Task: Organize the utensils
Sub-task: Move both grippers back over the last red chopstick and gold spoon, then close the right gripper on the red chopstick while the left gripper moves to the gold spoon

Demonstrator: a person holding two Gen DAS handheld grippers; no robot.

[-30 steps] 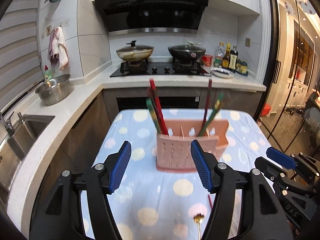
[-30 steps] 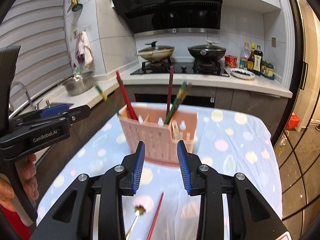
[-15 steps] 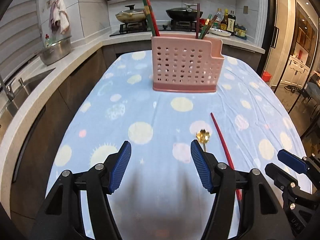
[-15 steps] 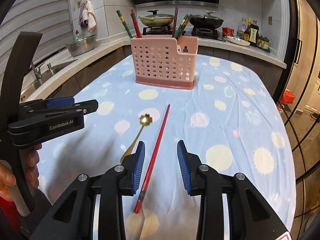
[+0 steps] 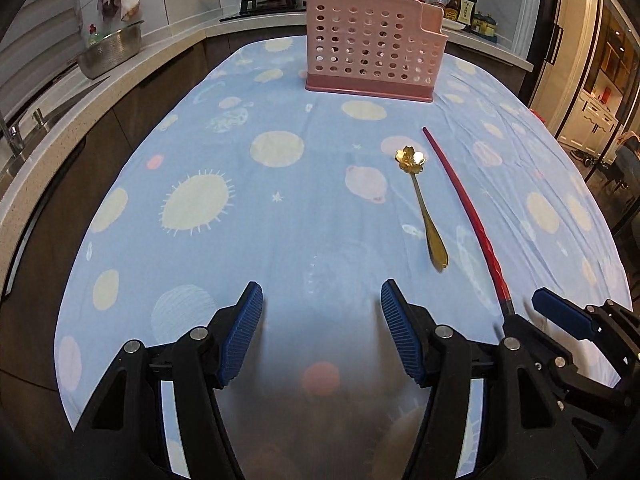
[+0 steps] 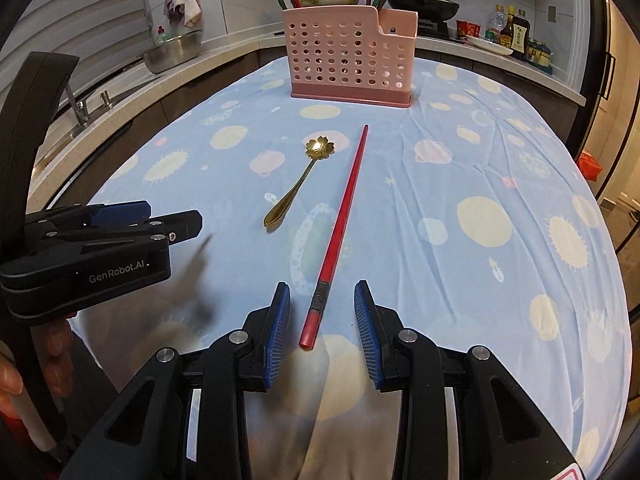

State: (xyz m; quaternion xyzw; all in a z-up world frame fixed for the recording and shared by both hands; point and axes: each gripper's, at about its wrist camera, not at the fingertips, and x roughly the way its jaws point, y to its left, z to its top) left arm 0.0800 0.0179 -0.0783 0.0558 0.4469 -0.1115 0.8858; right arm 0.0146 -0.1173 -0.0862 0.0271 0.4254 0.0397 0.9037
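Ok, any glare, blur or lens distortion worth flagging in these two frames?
Left wrist view: strong fisheye bends the red chopstick and the tablecloth edge; the right gripper is slightly smeared.
Right wrist view: a bright glint sits on the gold spoon; a soft shadow lies beside the left gripper; the pink utensil basket is sharp.

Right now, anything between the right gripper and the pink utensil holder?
Yes: in the right wrist view, the red chopstick runs from between the right gripper fingers toward the pink utensil holder; beyond its tip, only bare tablecloth.
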